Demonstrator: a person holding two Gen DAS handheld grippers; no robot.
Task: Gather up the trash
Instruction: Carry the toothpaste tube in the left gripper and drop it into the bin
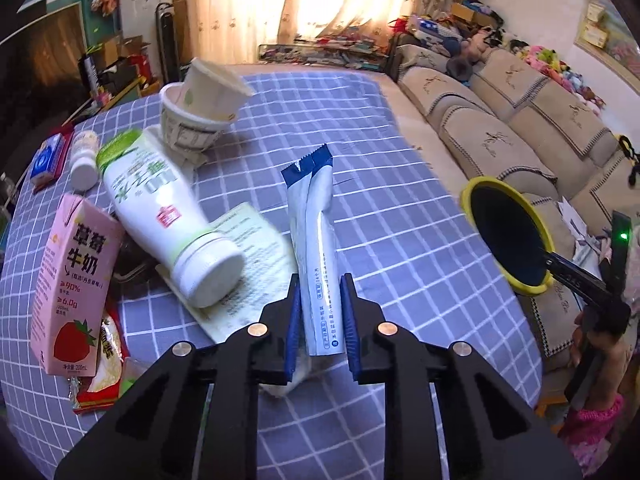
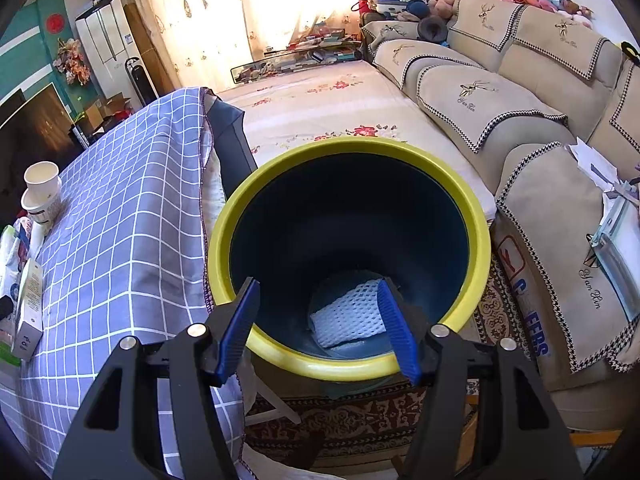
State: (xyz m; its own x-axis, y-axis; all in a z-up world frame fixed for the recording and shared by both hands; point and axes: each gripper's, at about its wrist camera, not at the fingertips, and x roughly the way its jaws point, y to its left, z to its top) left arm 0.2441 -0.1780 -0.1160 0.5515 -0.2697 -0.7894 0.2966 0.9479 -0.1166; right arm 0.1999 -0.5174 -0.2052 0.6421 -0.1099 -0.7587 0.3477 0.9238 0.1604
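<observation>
Silver-and-blue foil sachets (image 1: 318, 240), pinched upright in the left tool (image 1: 320, 312) above the checked-cloth counter (image 1: 400, 220), are heading binward, the right tool (image 2: 320, 320) gripping the yellow-rimmed dark bin (image 2: 348, 152) (rim between its pads).

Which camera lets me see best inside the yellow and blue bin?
The right wrist view. It looks straight down into the bin, so you see the dark inside and a white mesh piece at the bottom. The left wrist view shows the bin only small, at the side, with its inside dark.
</observation>
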